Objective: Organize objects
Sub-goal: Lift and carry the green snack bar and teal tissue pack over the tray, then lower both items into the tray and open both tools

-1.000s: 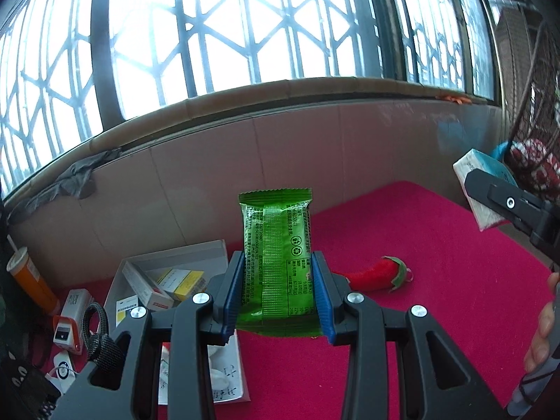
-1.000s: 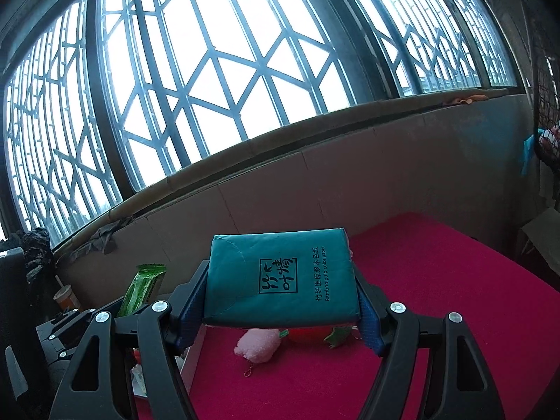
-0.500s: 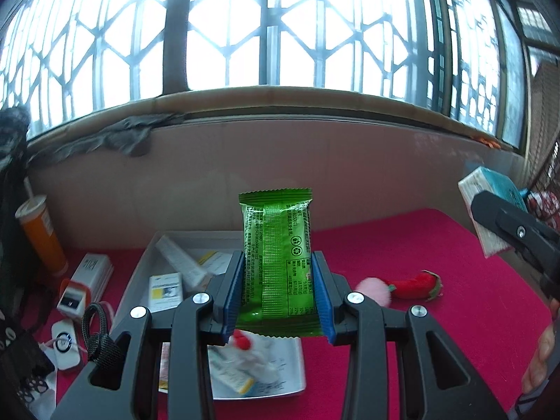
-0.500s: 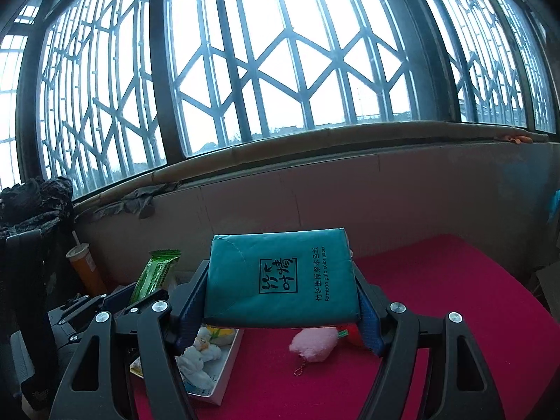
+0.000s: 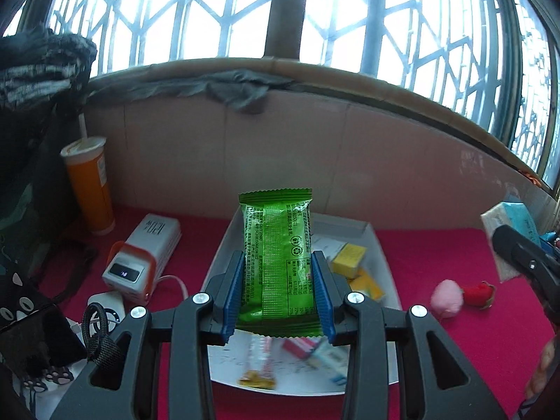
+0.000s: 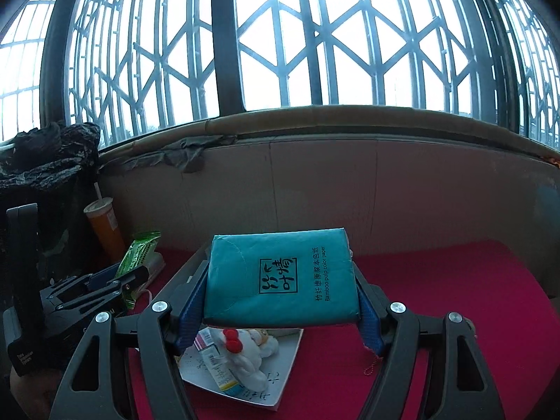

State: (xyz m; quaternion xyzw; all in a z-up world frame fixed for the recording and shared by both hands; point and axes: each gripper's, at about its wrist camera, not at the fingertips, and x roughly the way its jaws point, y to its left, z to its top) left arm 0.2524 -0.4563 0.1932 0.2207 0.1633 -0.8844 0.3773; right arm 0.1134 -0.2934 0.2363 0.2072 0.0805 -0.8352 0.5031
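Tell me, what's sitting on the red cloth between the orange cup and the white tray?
A white-and-orange power bank lies between the orange cup and white tray, seen in the left wrist view.

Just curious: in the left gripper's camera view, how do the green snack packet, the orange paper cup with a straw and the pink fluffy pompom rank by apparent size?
1. Green snack packet, though nearness to the camera inflates it.
2. Orange paper cup.
3. Pink fluffy pompom.

A bright green snack packet [image 5: 276, 262] printed with dark text, a teal tissue pack [image 6: 280, 280] with dark lettering, blue-padded black tongs [image 5: 278, 292], a crimson tabletop [image 5: 437, 350], a white tray [image 5: 217, 266], an orange cup [image 5: 91, 189].
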